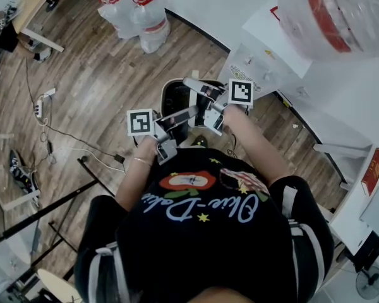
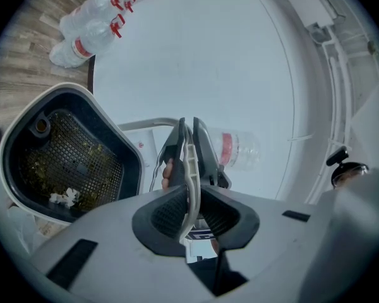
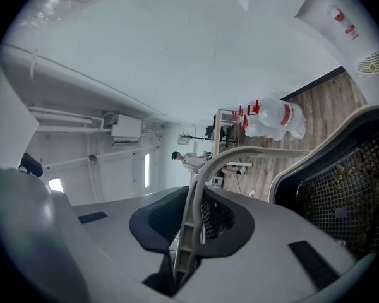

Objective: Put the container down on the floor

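Note:
The container (image 1: 175,101) is a black bin with a white rim and a mesh insert, and bits of debris lie in the mesh (image 2: 63,169). A thin white bail handle (image 2: 148,124) arches over it. My left gripper (image 2: 188,130) is shut on that handle, which runs between its pads. From the other side my right gripper (image 3: 194,201) is also shut on the handle (image 3: 240,153), with the container (image 3: 341,188) at its right. In the head view both grippers (image 1: 184,115) (image 1: 201,88) meet above the bin, over the wooden floor (image 1: 95,74). Whether the bin touches the floor cannot be told.
A bundle of water bottles (image 1: 136,11) lies on the floor ahead. A white dispenser (image 1: 265,59) with a big bottle (image 1: 341,11) stands at the right by the wall. A power strip with cables (image 1: 41,109) and black stand legs (image 1: 50,207) lie to the left.

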Motion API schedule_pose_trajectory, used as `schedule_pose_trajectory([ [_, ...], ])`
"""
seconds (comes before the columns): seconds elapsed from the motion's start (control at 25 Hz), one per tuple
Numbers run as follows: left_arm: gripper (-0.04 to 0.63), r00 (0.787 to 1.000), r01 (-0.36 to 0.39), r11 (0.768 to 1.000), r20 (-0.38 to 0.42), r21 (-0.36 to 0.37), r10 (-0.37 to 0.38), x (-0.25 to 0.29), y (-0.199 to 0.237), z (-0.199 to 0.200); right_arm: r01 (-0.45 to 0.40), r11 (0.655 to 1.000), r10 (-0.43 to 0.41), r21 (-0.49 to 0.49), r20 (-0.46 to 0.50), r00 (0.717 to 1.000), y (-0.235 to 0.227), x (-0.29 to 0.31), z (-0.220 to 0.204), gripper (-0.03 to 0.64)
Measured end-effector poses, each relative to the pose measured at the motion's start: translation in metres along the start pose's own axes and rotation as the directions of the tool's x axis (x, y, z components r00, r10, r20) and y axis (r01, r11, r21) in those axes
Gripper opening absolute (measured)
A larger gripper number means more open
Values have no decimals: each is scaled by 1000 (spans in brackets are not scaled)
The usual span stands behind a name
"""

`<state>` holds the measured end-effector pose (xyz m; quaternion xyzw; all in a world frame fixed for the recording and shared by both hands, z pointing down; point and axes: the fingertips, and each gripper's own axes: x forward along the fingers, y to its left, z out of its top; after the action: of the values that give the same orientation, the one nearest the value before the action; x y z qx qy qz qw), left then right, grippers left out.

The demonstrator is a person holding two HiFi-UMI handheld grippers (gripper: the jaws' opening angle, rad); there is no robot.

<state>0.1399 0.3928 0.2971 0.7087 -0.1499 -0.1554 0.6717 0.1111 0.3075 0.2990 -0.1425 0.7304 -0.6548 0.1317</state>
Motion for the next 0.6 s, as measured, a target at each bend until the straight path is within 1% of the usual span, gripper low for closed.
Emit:
schedule_pose_trajectory([
  [0.2, 58, 1000, 19, 1000, -20, -11, -19, 0, 9, -3, 15, 1000, -15, -12, 25, 1000, -7, -4, -1, 40],
  [0.32, 58, 998, 30, 1000, -53, -7, -30, 1, 11, 1, 17, 999, -16, -28, 47, 999, -9, -3, 3, 40],
  [0.48, 58, 995, 24, 1000, -97, 12, -23, 1, 16, -1, 29, 999, -26, -37, 81, 996, -12, -7, 4, 40],
  [0.56, 58, 993, 20, 1000, -117, 13, -18, 0, 19, 8, 31, 999, -28, -31, 95, 995, -14, -1, 10, 40],
  [0.6, 58, 992, 18, 1000, -126, 11, -17, -1, 20, 20, 36, 999, -33, -27, 101, 994, -16, 8, 17, 40],
])
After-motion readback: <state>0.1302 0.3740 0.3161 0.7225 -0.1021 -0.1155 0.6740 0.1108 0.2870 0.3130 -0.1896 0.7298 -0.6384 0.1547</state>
